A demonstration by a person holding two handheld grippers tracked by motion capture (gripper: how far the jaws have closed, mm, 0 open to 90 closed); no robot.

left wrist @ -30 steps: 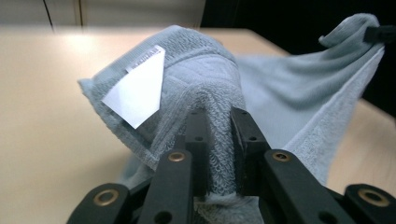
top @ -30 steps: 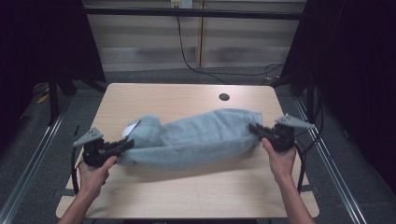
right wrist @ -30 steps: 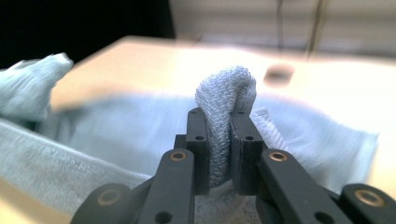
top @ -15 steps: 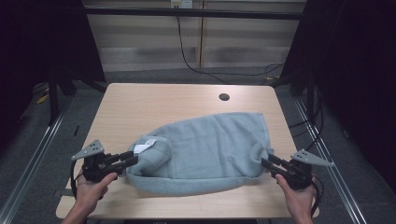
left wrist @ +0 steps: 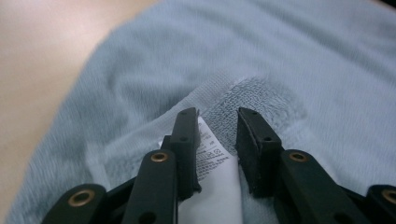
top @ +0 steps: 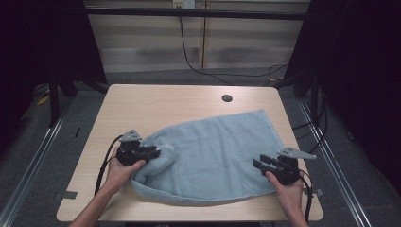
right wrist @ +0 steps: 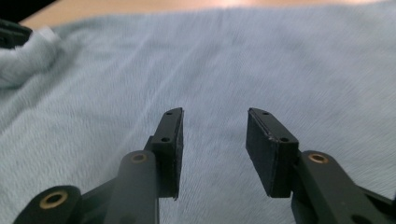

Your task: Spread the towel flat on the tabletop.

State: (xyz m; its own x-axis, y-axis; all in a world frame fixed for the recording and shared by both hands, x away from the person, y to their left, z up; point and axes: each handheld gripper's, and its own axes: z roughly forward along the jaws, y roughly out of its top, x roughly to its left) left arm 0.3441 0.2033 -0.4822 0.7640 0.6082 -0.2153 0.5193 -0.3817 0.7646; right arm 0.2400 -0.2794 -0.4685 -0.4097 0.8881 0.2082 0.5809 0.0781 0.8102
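Since the earlier frame the towel (top: 213, 156) is lying spread flat on the counter (top: 156, 101), because both claws have just been opening: the left claw (left wrist: 217, 126) is straddling its folded-over corner with the label (left wrist: 212, 177), and the right claw (right wrist: 215, 130) is hovering spread above the cloth.

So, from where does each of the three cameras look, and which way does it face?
High view: above the person's side, facing forward and down on the table; forearms, both hands, left hand-held gripper, right hand-held gripper.
Left gripper view: rides on that gripper, looking along its black jaws, apart, at the towel's white label.
Right gripper view: rides on the right hand-held gripper, jaws apart over flat cloth.
All three share the blue towel.
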